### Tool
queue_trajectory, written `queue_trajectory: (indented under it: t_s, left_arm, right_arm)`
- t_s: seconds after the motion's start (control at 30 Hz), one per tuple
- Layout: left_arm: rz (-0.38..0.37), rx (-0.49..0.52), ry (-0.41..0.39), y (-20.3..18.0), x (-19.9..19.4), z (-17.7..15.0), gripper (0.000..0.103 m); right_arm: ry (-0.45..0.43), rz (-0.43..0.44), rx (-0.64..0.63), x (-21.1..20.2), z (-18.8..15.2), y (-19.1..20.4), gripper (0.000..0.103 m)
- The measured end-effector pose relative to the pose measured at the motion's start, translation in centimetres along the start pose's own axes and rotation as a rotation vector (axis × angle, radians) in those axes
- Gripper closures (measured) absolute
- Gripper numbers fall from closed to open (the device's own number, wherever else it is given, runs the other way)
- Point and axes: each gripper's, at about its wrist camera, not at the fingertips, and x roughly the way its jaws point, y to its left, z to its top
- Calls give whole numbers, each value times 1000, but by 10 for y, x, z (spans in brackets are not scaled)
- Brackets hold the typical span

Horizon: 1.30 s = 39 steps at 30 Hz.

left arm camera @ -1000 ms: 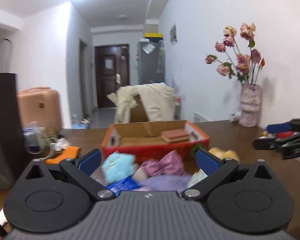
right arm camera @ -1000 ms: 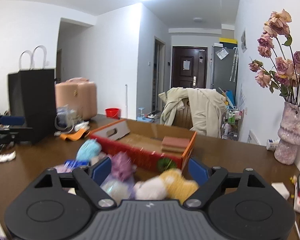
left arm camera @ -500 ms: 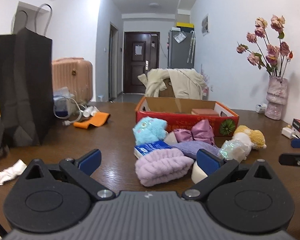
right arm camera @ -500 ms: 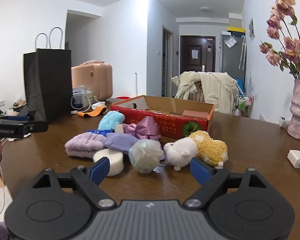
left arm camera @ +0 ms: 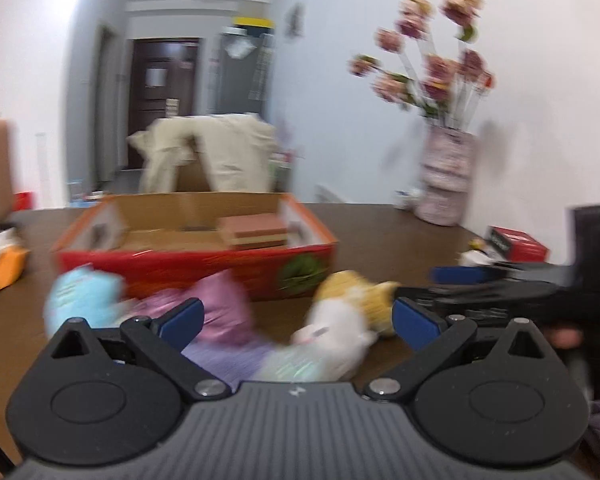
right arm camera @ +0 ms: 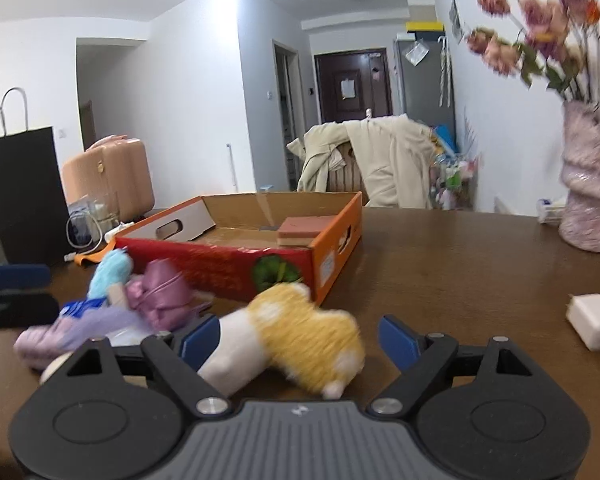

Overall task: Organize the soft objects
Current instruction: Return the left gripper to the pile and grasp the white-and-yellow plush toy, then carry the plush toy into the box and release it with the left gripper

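A pile of soft things lies on the brown table in front of a red cardboard box (left arm camera: 196, 268) (right arm camera: 220, 260). My right gripper (right arm camera: 299, 340) straddles the yellow-and-white plush toy (right arm camera: 312, 332). Its jaws are wide and closing a little, and the right pad stands off the toy. My left gripper (left arm camera: 298, 322) is open over the white plush end (left arm camera: 336, 332) and a purple cloth (left arm camera: 228, 360). A blue plush (left arm camera: 84, 296) (right arm camera: 110, 272) and a pink bow (left arm camera: 224, 304) (right arm camera: 160, 292) lie to the left. A lavender headband (right arm camera: 72, 332) is beside them.
A reddish block (right arm camera: 304, 230) sits inside the box. A vase of flowers (right arm camera: 588, 196) (left arm camera: 446, 176) stands at the right. A white charger (right arm camera: 592, 320), a small red carton (left arm camera: 516, 242), a black paper bag (right arm camera: 20, 192) and a pink suitcase (right arm camera: 108, 176) surround the pile.
Since half a second ago both grippers have come forward and down to the pile. The yellow-and-white plush now lies between my right fingers. The left view has swung right.
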Motion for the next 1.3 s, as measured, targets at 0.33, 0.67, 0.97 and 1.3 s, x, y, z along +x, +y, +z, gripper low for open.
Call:
queue_trajectory:
  t_s: [0.33,0.67,0.97,1.3]
  left_arm:
    - [-21,22,166,-13,91,-23,35]
    - [43,-54,139,4,87,-25,48]
    - [-41,-165,200,15,99,-28,54]
    - [-72,-194,113,15,89,-17,58]
  right_arm:
    - [59,112,79,37,-8,-33,40]
    - [161,159,73,7,-2,-20,64]
    - [129,121,91,25,-15,-17,39]
    - [94,111,69,14,-7,-7,58]
